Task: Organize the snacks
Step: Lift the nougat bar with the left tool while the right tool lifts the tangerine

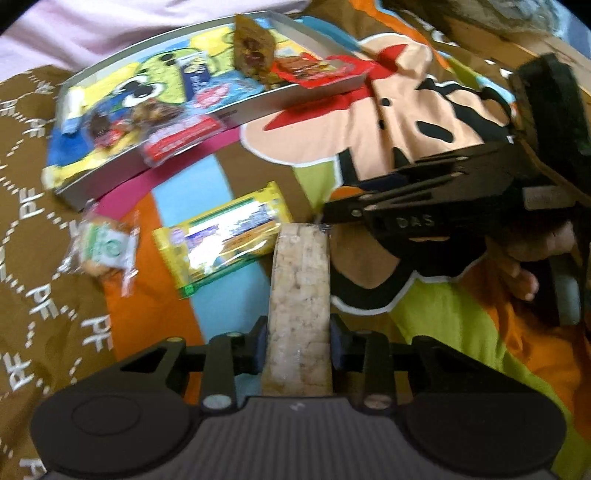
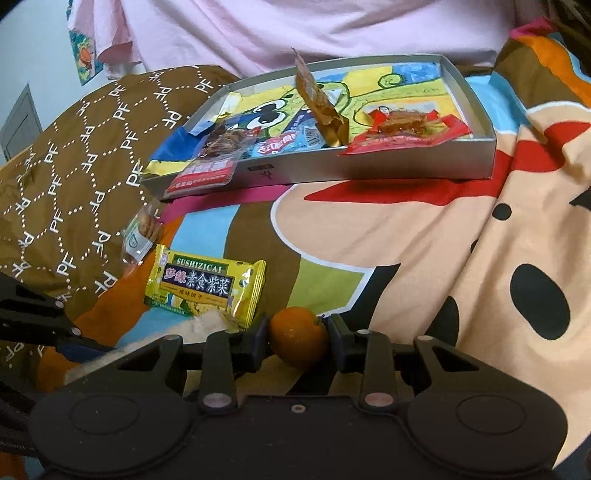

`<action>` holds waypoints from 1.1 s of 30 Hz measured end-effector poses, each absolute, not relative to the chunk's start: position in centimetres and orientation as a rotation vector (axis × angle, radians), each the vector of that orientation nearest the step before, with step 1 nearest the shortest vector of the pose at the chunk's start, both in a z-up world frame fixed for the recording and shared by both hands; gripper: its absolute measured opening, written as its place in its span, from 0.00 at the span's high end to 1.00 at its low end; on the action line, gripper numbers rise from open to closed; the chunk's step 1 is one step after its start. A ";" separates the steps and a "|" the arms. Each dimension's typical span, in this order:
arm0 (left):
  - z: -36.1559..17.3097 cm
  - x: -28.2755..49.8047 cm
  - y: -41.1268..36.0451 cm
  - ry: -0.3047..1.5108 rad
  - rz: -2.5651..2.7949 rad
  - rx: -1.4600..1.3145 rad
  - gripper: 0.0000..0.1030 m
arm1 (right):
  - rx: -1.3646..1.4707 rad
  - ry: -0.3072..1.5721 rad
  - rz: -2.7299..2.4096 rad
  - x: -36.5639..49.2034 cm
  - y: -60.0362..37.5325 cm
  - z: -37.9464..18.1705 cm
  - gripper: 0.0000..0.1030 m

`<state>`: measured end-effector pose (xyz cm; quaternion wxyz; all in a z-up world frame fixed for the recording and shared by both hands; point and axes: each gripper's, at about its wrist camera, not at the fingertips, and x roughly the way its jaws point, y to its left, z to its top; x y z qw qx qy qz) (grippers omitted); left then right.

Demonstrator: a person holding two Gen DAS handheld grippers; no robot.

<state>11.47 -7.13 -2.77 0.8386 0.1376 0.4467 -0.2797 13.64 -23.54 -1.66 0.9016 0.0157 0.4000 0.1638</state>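
Observation:
My left gripper [image 1: 298,345] is shut on a long pale rice-crisp bar [image 1: 300,295], held above the bed cover. My right gripper [image 2: 297,338] is shut on a small orange [image 2: 297,339]; it also shows from the side in the left wrist view [image 1: 328,218], its tips touching the bar's far end. A grey shallow box [image 2: 369,168] with a cartoon liner lies ahead and holds several snack packets, among them a red one [image 2: 406,134] and a brown one [image 2: 319,103]. A yellow seaweed-biscuit packet [image 2: 205,288] and a clear cookie packet [image 2: 142,232] lie on the cover.
A colourful cartoon bed cover [image 2: 424,258] lies under everything, with folds at the right. A brown quilt printed with "PF" [image 2: 74,166] is bunched at the left. A pink cloth [image 2: 295,29] lies behind the box.

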 end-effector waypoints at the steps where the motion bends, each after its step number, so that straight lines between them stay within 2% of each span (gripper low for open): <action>1: -2.6 11.3 -7.1 0.950 -0.565 0.293 0.66 | 0.025 0.825 0.342 13.4 -23.5 -1.5 0.65; 7: -1.5 10.5 -7.0 0.965 -0.442 0.290 0.66 | -0.033 0.787 0.360 11.9 -22.9 -0.2 0.65; 20: 1.7 9.0 -8.0 0.871 -0.376 0.300 0.66 | -0.013 0.696 0.348 10.2 -23.9 2.8 0.65; 33: 5.3 9.6 -9.6 0.662 -0.309 0.233 0.66 | 0.024 0.621 0.319 9.8 -24.7 4.7 0.65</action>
